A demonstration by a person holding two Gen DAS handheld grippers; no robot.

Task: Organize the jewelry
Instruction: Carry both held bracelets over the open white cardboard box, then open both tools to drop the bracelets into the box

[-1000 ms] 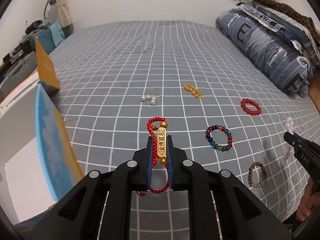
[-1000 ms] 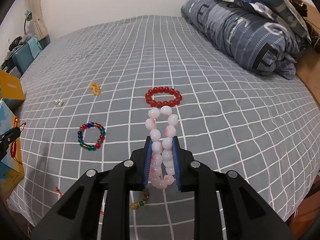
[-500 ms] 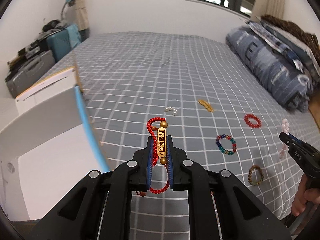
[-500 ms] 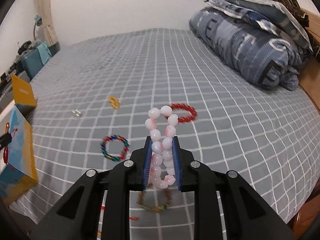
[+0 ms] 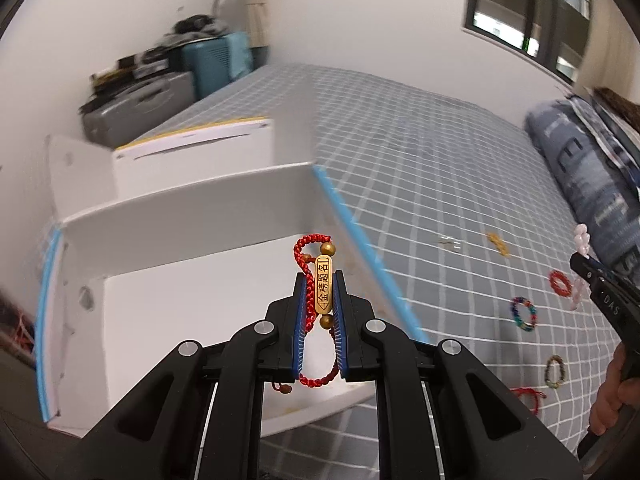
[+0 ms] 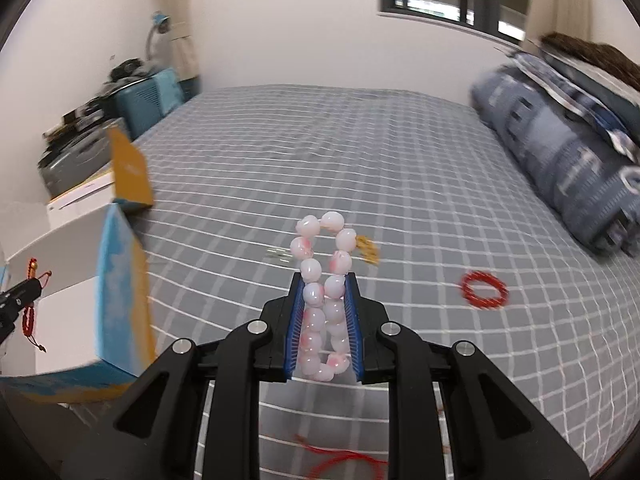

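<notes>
My left gripper (image 5: 320, 276) is shut on a red cord bracelet with a gold tag (image 5: 322, 289) and holds it above the open white box (image 5: 192, 312). My right gripper (image 6: 323, 280) is shut on a pink-white bead bracelet (image 6: 325, 264) above the grey checked bed. It also shows at the right edge of the left wrist view (image 5: 584, 264). The box with blue-orange sides (image 6: 120, 280) stands to the right gripper's left. On the bed lie a red bead bracelet (image 6: 483, 290), a multicolour bracelet (image 5: 524, 314), a brown bracelet (image 5: 555, 372), a gold piece (image 6: 369, 250) and small pearls (image 5: 450, 242).
A folded blue-grey quilt (image 6: 568, 160) lies along the bed's right side. A grey case (image 5: 136, 108) and a teal suitcase (image 5: 216, 60) stand beyond the bed's left edge. A red cord (image 6: 344, 460) lies on the bed near its front edge.
Both grippers have swung left and upward with their bracelets. The left one now hangs over the open box. The bed's loose jewelry has shifted right in both views.
</notes>
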